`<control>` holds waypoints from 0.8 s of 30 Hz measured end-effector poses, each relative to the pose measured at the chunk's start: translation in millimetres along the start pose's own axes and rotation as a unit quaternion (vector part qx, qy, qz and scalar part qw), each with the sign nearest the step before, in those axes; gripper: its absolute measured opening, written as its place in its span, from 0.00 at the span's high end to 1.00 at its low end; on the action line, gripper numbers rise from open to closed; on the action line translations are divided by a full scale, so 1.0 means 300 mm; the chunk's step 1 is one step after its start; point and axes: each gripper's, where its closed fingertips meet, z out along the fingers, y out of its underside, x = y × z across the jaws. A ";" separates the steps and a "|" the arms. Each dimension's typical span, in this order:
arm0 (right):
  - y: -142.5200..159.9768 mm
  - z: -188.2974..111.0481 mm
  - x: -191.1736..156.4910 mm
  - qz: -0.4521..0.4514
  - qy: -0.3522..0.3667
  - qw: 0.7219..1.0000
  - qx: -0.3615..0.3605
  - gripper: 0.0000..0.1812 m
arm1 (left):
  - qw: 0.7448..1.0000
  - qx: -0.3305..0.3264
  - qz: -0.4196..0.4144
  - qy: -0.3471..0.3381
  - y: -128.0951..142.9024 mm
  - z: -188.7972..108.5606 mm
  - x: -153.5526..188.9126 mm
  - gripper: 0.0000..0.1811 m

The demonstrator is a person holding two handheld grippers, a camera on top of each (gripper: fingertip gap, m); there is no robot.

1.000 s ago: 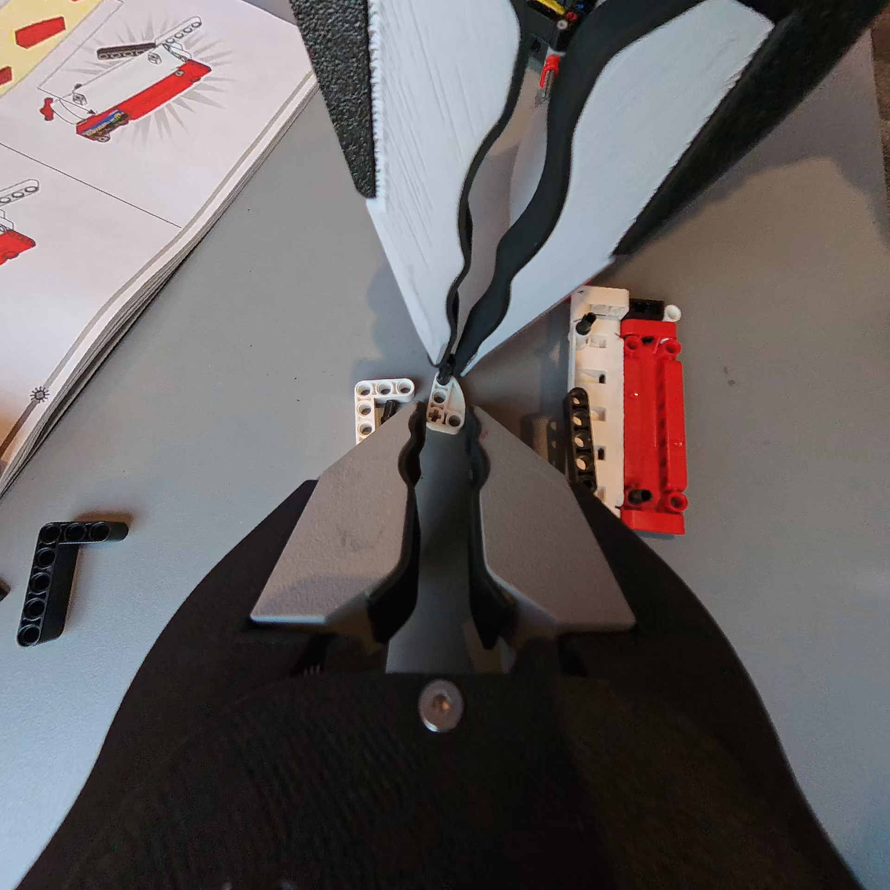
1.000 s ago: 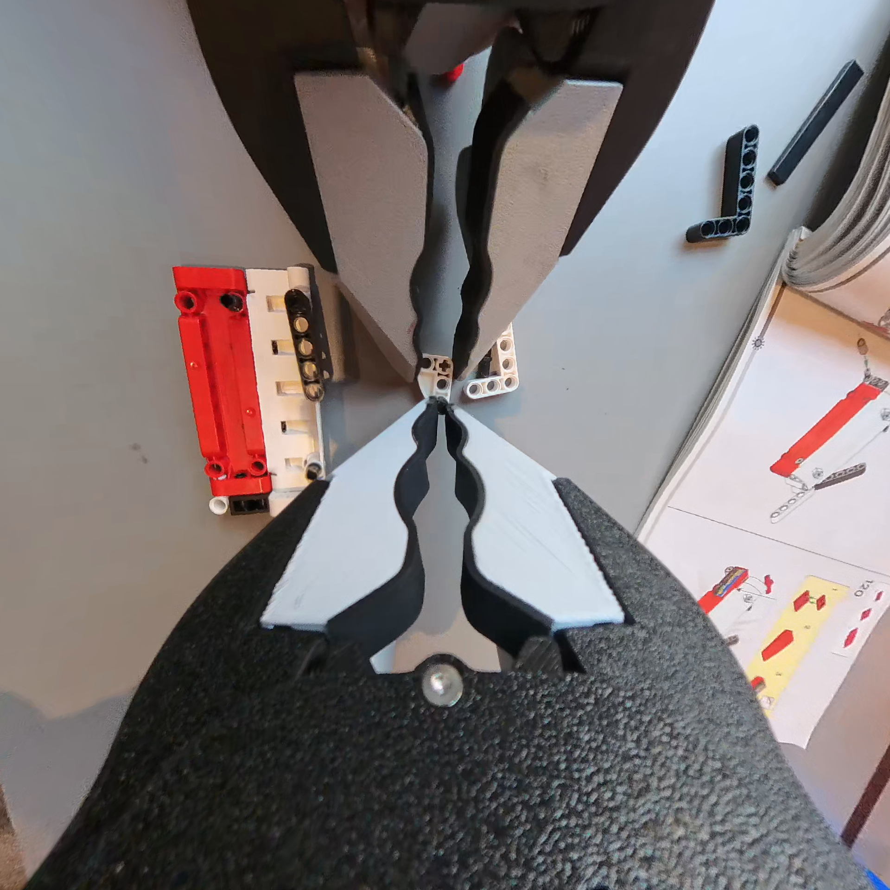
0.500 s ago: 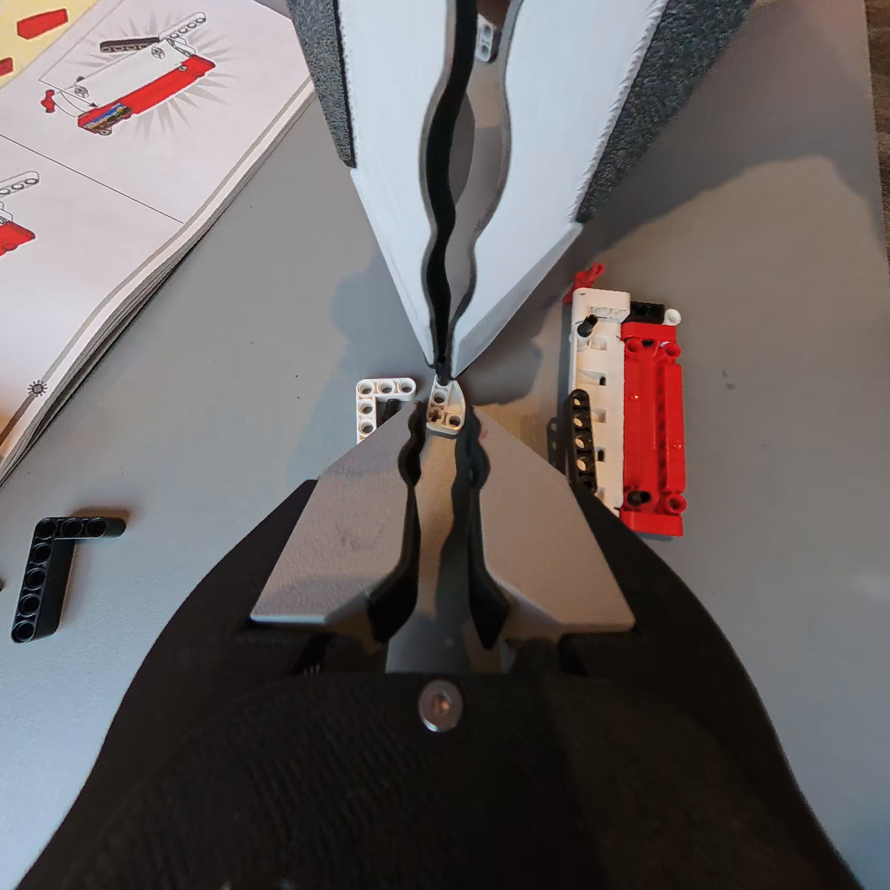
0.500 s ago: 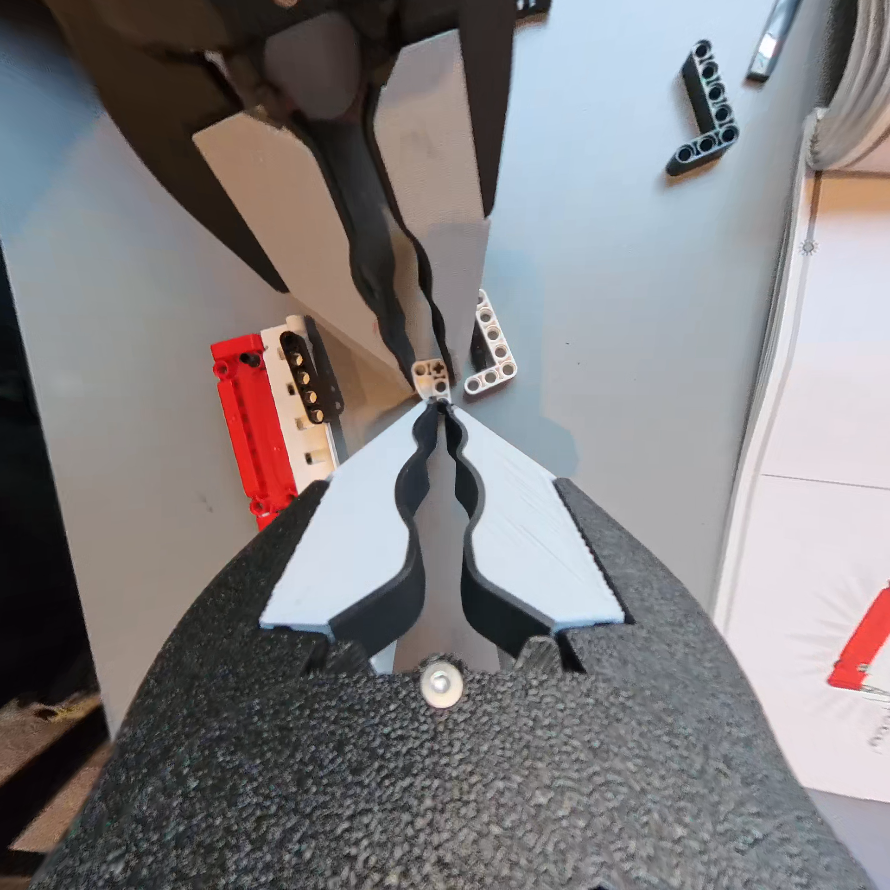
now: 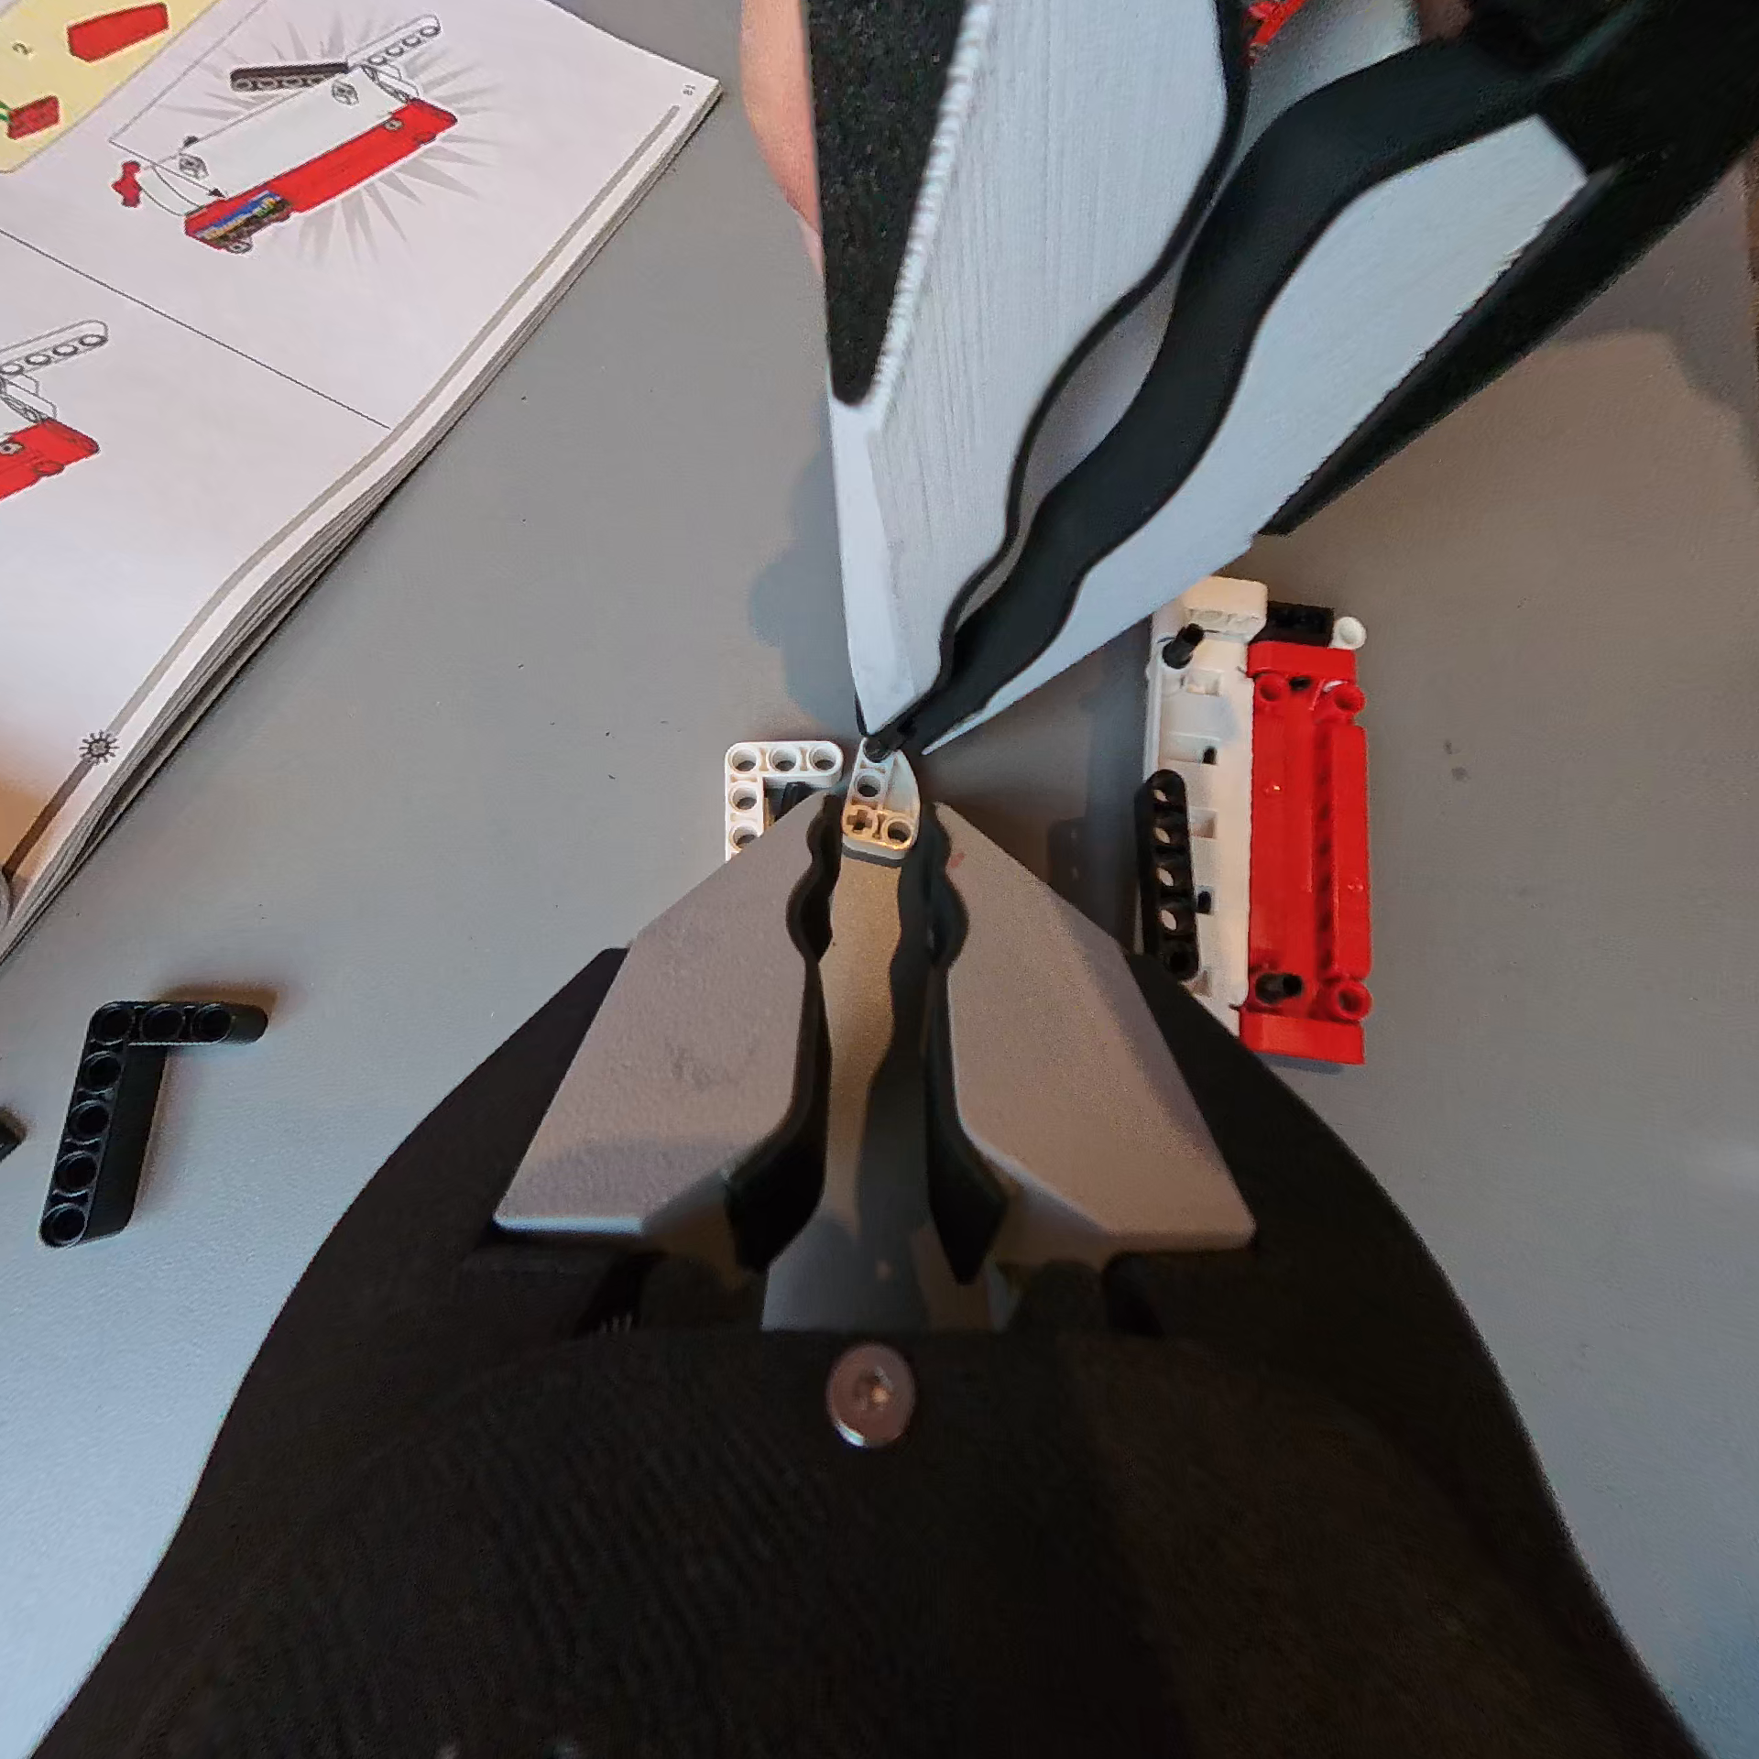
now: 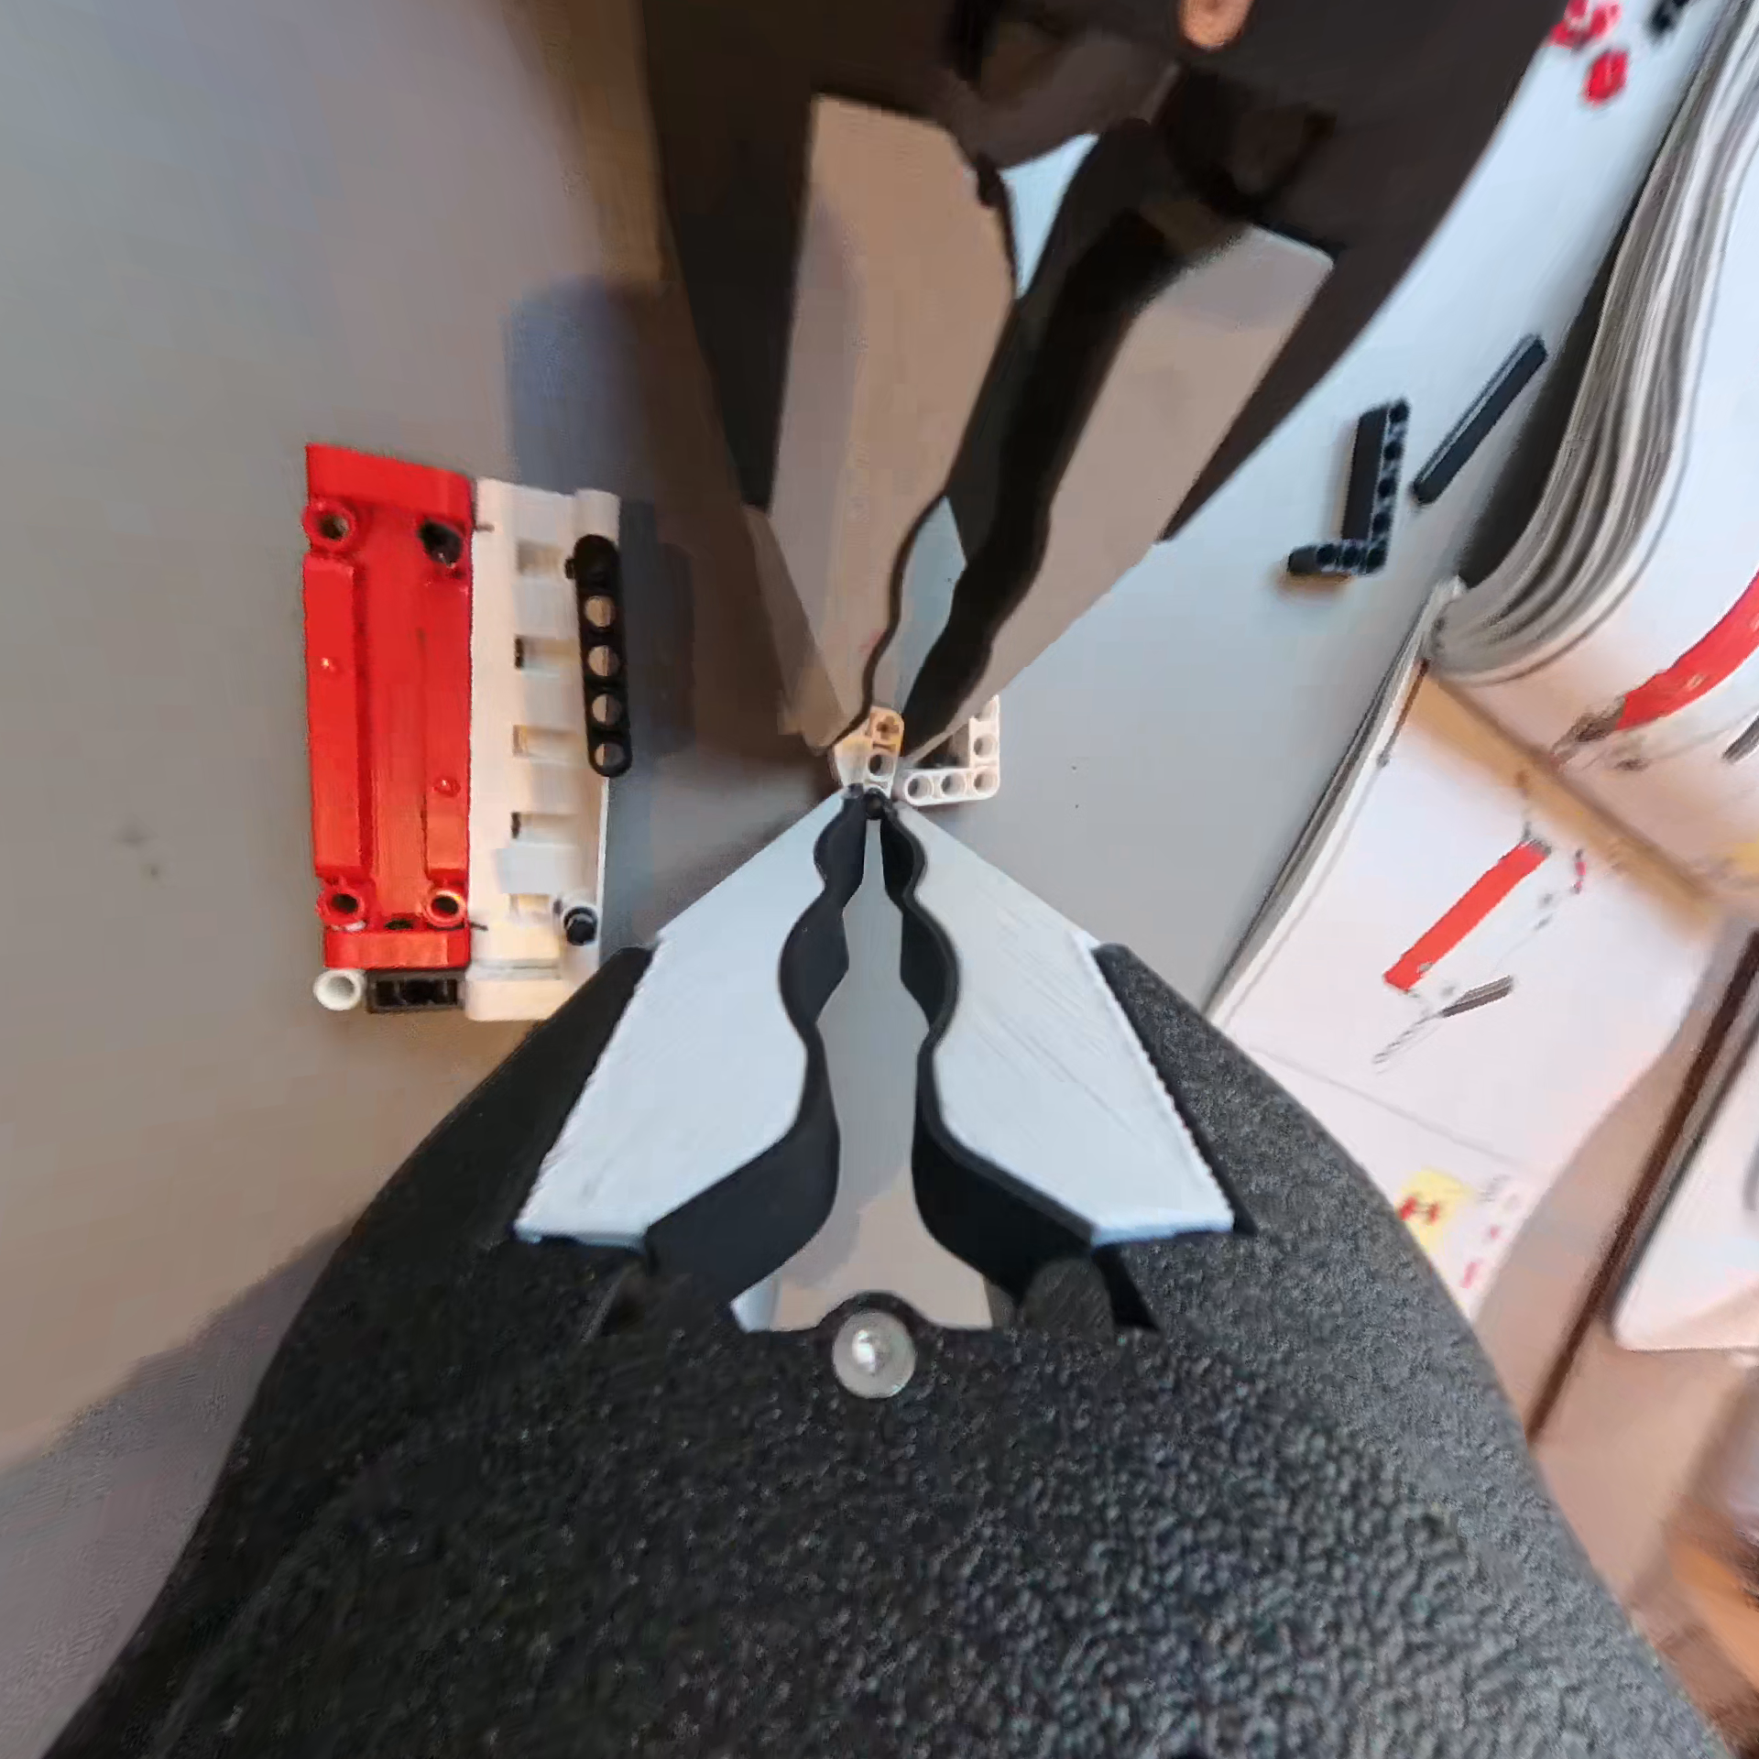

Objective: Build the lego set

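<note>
My left gripper [image 5: 880,833] has grey fingers and is shut on a small white connector piece [image 5: 880,809], held just above the grey table. My right gripper [image 6: 871,804] has white fingers and meets it tip to tip from the far side. It is shut on a small black pin [image 5: 878,749] that sits at the connector's far end. The connector also shows in the right wrist view [image 6: 876,744]. A white L-shaped beam [image 5: 771,785] lies just left of the connector. A red and white assembly [image 5: 1266,828] with a black beam on it lies to the right.
An open instruction booklet [image 5: 238,333] lies at the far left. A black L-shaped beam [image 5: 114,1114] lies at the near left, and also shows in the right wrist view [image 6: 1361,514] beside a black straight bar [image 6: 1480,419]. A hand shows behind the right gripper [image 5: 780,124]. Both grippers' tips are close together, under 4 cm apart. The black straight bar [image 6: 1480,419] is about equally far from each gripper, around 20 cm.
My right gripper has swung back and forth around the contact point, its tips staying at the connector. My left gripper and the parts on the table have stayed in place.
</note>
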 end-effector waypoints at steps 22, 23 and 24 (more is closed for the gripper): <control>0.012 0.020 -0.007 0.198 -0.087 0.974 0.069 0.98 | 1.000 0.002 0.003 0.001 -0.002 0.003 0.004 0.93; 0.009 0.016 -0.006 0.186 -0.082 0.977 0.067 0.98 | 1.000 0.003 0.004 0.001 -0.004 0.004 0.007 0.93; 0.000 0.004 0.001 0.181 -0.074 0.978 0.079 0.98 | 1.000 0.004 0.004 0.000 -0.005 0.003 0.006 0.93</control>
